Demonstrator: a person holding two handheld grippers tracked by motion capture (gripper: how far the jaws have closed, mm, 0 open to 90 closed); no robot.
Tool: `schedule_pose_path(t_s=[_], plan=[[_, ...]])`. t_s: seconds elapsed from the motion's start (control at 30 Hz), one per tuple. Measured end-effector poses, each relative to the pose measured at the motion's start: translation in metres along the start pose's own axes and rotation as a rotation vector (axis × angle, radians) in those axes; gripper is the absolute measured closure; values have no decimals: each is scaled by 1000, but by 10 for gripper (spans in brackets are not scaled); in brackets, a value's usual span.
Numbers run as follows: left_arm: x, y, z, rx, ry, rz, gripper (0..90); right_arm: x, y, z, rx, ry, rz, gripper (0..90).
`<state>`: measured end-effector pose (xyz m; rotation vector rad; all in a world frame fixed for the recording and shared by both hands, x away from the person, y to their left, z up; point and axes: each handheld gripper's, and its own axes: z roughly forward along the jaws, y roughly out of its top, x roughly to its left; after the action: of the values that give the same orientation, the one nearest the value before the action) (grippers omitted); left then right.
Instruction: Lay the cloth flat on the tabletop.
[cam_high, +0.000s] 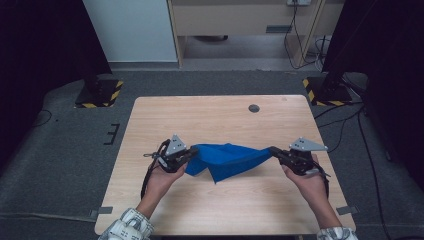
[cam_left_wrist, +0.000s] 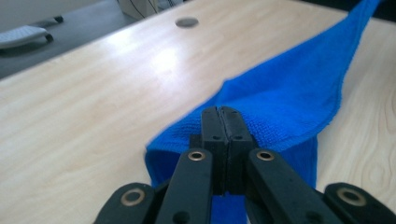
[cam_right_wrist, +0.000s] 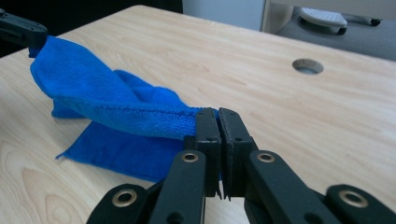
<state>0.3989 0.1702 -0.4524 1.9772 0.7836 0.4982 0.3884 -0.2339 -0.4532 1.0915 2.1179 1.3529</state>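
A blue cloth (cam_high: 227, 159) hangs stretched between my two grippers over the middle of the wooden table (cam_high: 220, 117), its lower folds drooping toward the tabletop. My left gripper (cam_high: 192, 152) is shut on the cloth's left corner; in the left gripper view the black jaws (cam_left_wrist: 222, 116) pinch the blue cloth (cam_left_wrist: 289, 88). My right gripper (cam_high: 272, 150) is shut on the right corner; in the right gripper view the jaws meet on the cloth's (cam_right_wrist: 107, 100) edge at my right gripper (cam_right_wrist: 218, 116). The left gripper's (cam_right_wrist: 21, 28) tip shows far off at the cloth's other end.
A round cable hole (cam_high: 254, 108) lies in the table's far right part. Stand bases with yellow-black stripes (cam_high: 100, 92) sit on the grey floor beyond both far corners. Cables (cam_high: 350, 125) run along the floor at the right.
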Motion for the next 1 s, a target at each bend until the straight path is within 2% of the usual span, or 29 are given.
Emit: schedule_pose_path(t_s=[0.3,0.47,0.6,0.73,0.87,1.0], plan=[[6,19,1,-14,32,0,893,3,30,-9,-7,-14,-32,876],[12,27,4,-29,45,-22,893,8,42,-17,-13,-19,-55,877],[14,34,4,-43,52,-25,893,9,51,-25,-18,-28,-69,877],[11,42,2,-59,54,-19,893,1,57,-24,-14,-47,-70,877],[7,51,2,-63,57,-7,893,-16,52,-10,-6,-65,-39,877],[7,56,3,-57,65,-5,893,-26,47,3,4,-77,-9,876]])
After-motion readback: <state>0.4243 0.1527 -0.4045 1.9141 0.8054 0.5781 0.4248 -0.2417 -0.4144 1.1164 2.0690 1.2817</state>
